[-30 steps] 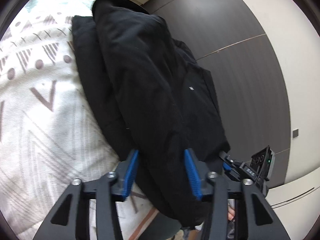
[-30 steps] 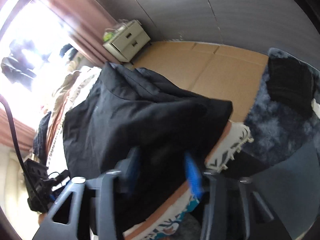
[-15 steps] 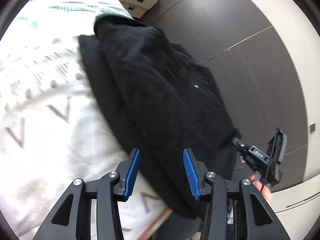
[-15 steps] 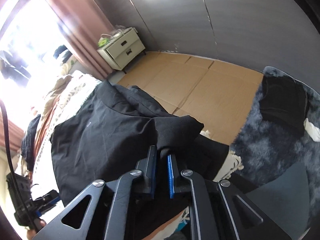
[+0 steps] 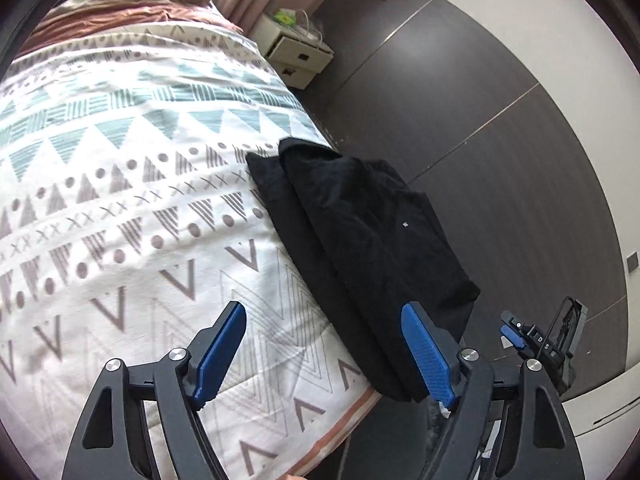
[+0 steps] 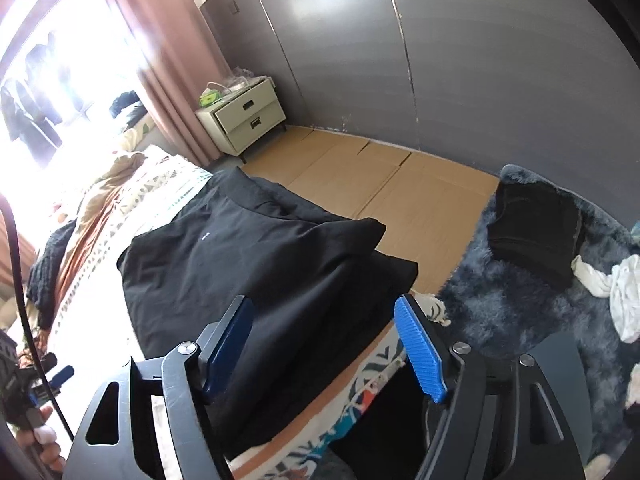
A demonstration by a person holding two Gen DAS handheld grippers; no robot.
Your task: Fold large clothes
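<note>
Garment position relative to my two tools. My left hand-held gripper (image 5: 324, 354) has just been opening and now stands wide, its blue pads (image 5: 428, 356) bare — nothing lies between them but the patterned bed cover (image 5: 120, 208) below. My right hand-held gripper (image 6: 326, 348) has likewise just been opening; its jaws stand well apart, and no cloth is pinched between them, though dark fabric lies beneath the gap.

The black garment (image 5: 372, 240) lies folded along the bed's edge beside the floor, with one layer stacked on another. In the left wrist view its long axis runs from about 11 o'clock, far, to 5 o'clock, near, and the near end sits just past my right-hand pad, at roughly 1 o'clock from the jaw gap. In the right wrist view the same black garment (image 6: 248, 252) fills the middle, spreading from 12 towards 10 o'clock, its near hem directly under the jaws; the upper layer ends in a corner at about 1 o'clock.

Judgement — the right tool is the nearer one to the near end, the left stands off to the bed side. A further fold, if one is wanted, would likely run across that long axis, so each tool would take one corner of the near end.
</note>
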